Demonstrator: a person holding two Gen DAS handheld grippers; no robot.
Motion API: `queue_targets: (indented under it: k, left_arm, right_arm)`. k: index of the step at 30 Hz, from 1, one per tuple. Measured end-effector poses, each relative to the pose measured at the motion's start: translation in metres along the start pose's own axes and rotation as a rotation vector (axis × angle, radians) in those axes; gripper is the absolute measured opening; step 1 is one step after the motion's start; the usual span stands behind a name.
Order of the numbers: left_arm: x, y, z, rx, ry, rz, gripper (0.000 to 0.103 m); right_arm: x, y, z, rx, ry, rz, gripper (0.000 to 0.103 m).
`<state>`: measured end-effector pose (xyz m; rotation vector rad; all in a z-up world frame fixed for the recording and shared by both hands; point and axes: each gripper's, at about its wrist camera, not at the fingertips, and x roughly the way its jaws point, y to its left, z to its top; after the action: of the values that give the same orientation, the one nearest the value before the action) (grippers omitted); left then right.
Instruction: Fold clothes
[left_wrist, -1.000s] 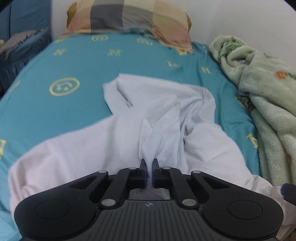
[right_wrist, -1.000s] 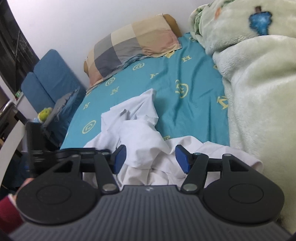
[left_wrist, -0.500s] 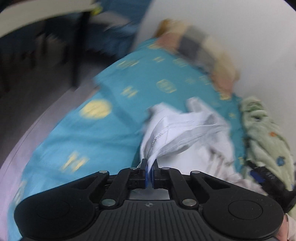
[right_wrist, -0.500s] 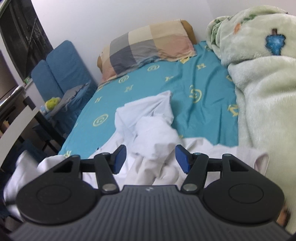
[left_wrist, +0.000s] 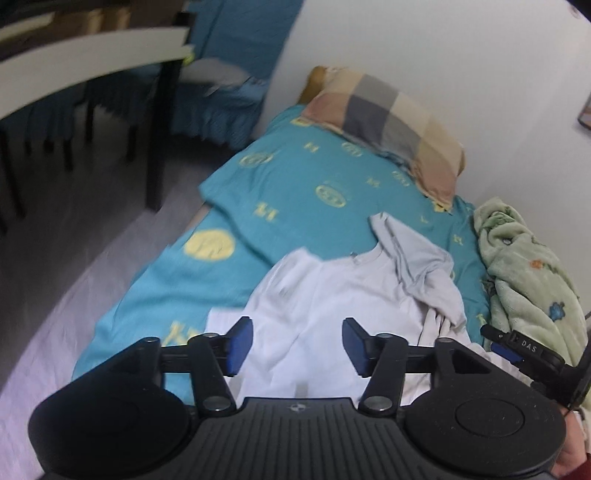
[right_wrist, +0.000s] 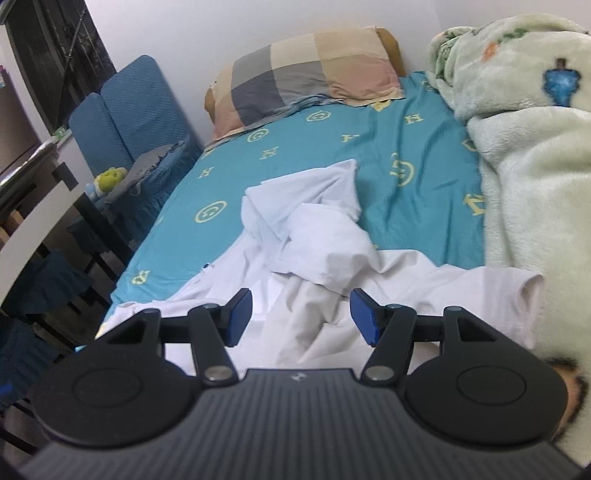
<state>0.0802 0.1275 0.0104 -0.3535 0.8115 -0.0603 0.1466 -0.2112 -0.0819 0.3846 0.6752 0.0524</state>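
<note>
A white T-shirt (left_wrist: 332, 295) lies crumpled on the teal bedsheet (left_wrist: 295, 192), its neckline toward the pillow and one part bunched in a heap (right_wrist: 314, 236). My left gripper (left_wrist: 297, 345) hovers over the shirt's near edge, open, with nothing between its blue pads. My right gripper (right_wrist: 301, 315) is open too, held just above the rumpled fabric near the shirt's hem (right_wrist: 406, 291). In the left wrist view the other gripper (left_wrist: 524, 350) shows at the right edge beside the shirt.
A checked pillow (right_wrist: 306, 77) lies at the head of the bed. A pale green fleece blanket (right_wrist: 524, 155) is piled along the wall side. Beyond the bed's left edge stand a blue chair (right_wrist: 125, 110) and a dark-legged table (left_wrist: 92, 66) on a grey floor (left_wrist: 74, 277).
The left gripper, shut on a fold of the shirt a second ago, swung left with it and has now let go and opened. The shirt lies flatter. The right gripper stayed open, shifting slightly.
</note>
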Motion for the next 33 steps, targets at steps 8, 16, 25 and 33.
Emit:
queue_targets:
  k: [8,16,25,33]
  left_arm:
    - [0.151,-0.04,0.043,0.237,0.025,0.095,0.064]
    - [0.244,-0.036,0.047,0.341,0.112,0.089,0.059]
    - [0.26,-0.035,0.037,0.335,0.188,0.035,0.013]
    - [0.182,-0.062,0.036,0.233,0.044,-0.038,0.012]
  right_arm:
    - [0.015,0.006,-0.003,-0.013,0.035,0.054,0.062]
    - [0.045,0.017,-0.002,-0.034,0.075,0.112,0.062]
    - [0.057,0.024,-0.008,-0.084,0.085,0.136,0.062]
    - [0.065,0.037,0.017,-0.177,0.025,0.082,0.062]
